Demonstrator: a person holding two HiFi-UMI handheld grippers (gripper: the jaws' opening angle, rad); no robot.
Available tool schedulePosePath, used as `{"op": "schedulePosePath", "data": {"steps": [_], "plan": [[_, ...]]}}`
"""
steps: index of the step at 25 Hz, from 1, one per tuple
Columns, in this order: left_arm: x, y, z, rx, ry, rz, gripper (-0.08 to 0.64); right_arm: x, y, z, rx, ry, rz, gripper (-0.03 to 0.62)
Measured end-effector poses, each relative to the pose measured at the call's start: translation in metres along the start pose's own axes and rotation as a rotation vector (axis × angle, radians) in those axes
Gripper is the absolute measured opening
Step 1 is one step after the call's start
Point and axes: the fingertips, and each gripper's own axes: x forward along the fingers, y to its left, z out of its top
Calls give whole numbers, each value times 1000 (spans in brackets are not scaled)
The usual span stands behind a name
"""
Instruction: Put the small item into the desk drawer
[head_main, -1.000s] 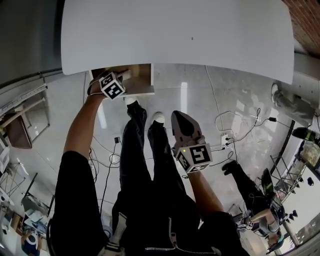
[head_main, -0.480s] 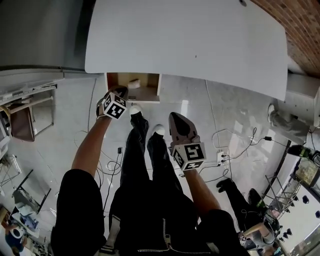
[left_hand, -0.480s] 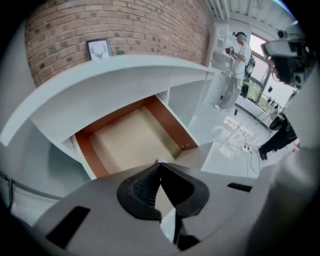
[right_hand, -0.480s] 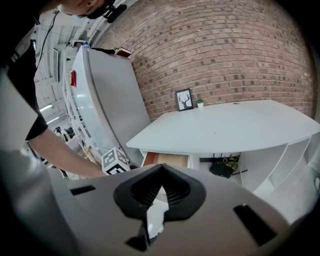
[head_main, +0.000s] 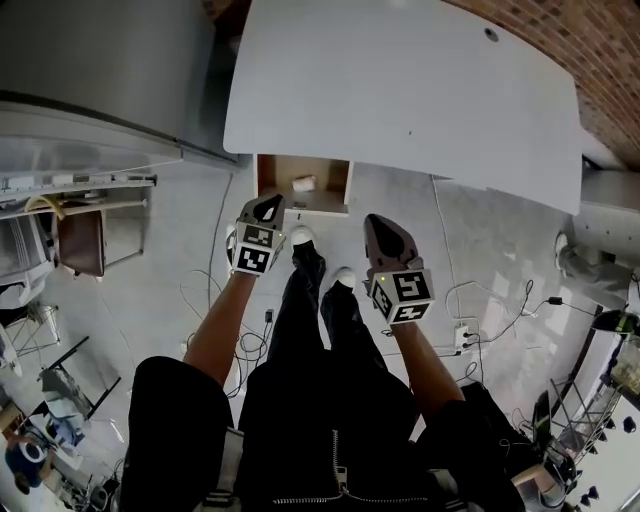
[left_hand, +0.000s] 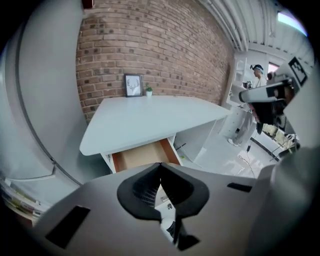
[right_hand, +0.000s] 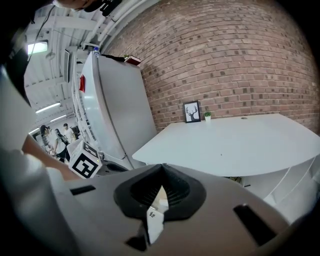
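Note:
Under the white desk (head_main: 400, 90) the wooden drawer (head_main: 325, 175) stands pulled out. A small white item (head_main: 303, 183) lies inside it. My left gripper (head_main: 268, 203) hangs just in front of the drawer's front edge, shut, with nothing between its jaws. In the left gripper view the left gripper (left_hand: 160, 164) points down at the open drawer (left_hand: 142, 156) and the desk (left_hand: 145, 120). My right gripper (head_main: 382, 222) is held to the right of the drawer, above the floor, and is shut and empty. In the right gripper view the right gripper (right_hand: 161, 165) has its tips together.
A tall grey refrigerator (head_main: 100, 70) stands left of the desk against the brick wall (left_hand: 150, 45). A framed picture (left_hand: 133, 85) and a tiny plant (left_hand: 148, 91) sit at the desk's back. Cables and a power strip (head_main: 462, 335) lie on the floor. The person's shoes (head_main: 300, 236) stand below the drawer.
My left gripper has come back out of the drawer, risen and rolled, and its jaws have shut empty. The white item stays in the drawer. My right gripper has risen a little.

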Motion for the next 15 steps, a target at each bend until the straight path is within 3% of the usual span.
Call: {"op": "schedulePosePath", "data": {"steps": [7, 15], "plan": [[-57, -17, 63, 13, -144, 36, 20, -15, 2, 40, -20, -63, 21, 5], [-126, -23, 158, 55, -353, 106, 21, -43, 6, 115, -63, -217, 35, 3]]}}
